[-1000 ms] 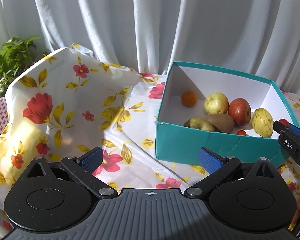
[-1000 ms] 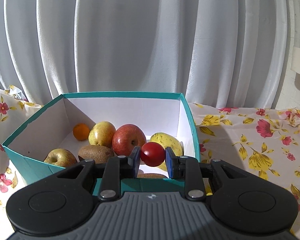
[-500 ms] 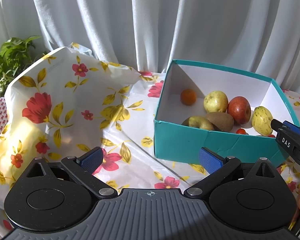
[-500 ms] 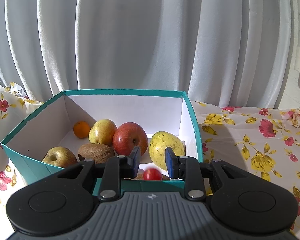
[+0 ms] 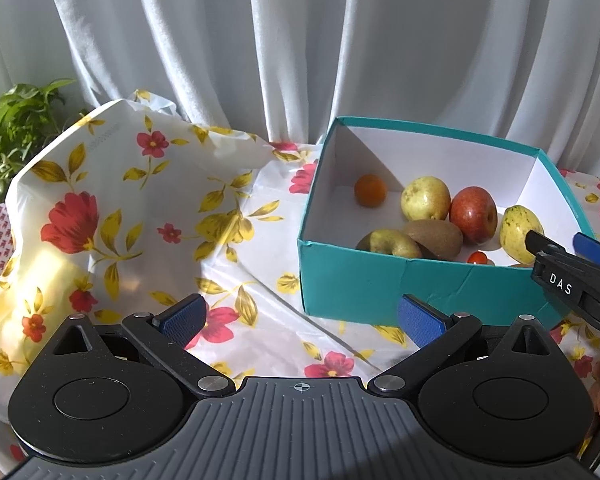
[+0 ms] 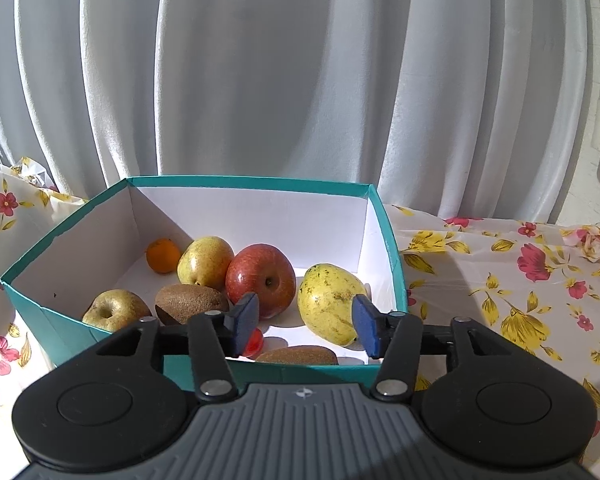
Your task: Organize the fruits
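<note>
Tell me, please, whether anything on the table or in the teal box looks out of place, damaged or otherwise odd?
Mostly tidy: the fruit sits inside the teal box. Two oddities: the floral tablecloth is rucked up into a tall fold on the left, and the box's near wall shows a crease.

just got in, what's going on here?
A person with a gripper in each hand is putting fruit into a teal box. The right gripper has just opened over the box's near edge; nothing is between its pads, and a cherry tomato lies on the box floor below. Apples, pears and kiwis are already inside. The left gripper hangs open and empty over the floral cloth, left of the box.
</note>
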`<control>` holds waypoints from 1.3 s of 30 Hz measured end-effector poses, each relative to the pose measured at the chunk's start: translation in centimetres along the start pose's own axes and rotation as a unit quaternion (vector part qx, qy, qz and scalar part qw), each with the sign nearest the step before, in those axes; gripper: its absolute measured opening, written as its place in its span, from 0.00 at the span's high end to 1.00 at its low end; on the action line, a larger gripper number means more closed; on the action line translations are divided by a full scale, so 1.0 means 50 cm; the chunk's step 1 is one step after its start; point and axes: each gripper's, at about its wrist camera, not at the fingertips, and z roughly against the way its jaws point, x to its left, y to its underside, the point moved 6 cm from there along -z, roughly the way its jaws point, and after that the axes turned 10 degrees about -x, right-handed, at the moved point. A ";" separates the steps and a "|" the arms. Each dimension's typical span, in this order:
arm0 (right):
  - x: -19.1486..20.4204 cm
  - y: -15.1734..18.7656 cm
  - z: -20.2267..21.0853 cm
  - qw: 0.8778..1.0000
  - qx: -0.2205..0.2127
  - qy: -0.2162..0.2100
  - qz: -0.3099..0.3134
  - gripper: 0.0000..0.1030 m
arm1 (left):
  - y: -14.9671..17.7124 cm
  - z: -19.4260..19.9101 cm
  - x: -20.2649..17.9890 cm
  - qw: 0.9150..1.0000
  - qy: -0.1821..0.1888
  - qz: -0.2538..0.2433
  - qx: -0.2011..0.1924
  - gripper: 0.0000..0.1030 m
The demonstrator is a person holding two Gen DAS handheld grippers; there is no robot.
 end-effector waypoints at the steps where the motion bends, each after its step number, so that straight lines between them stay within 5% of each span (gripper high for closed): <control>1: 0.005 -0.003 0.004 1.000 -0.004 -0.014 0.001 0.10 | 0.000 0.001 0.000 1.000 -0.002 -0.002 0.000 0.00; 4: 0.013 -0.011 0.017 1.000 -0.011 -0.007 0.014 0.00 | -0.001 0.005 -0.001 1.000 0.003 -0.004 -0.005 0.00; 12: 0.023 -0.036 0.066 1.000 0.007 0.003 0.028 0.00 | 0.002 0.000 0.001 1.000 0.022 0.019 0.008 0.00; 26: -0.001 -0.044 0.114 0.998 0.043 -0.007 -0.036 0.00 | -0.003 -0.003 -0.050 0.999 0.036 -0.031 0.012 0.00; 39: 0.023 -0.056 0.127 0.998 0.056 -0.016 0.003 0.00 | -0.005 -0.018 -0.069 0.997 0.045 -0.061 0.026 0.00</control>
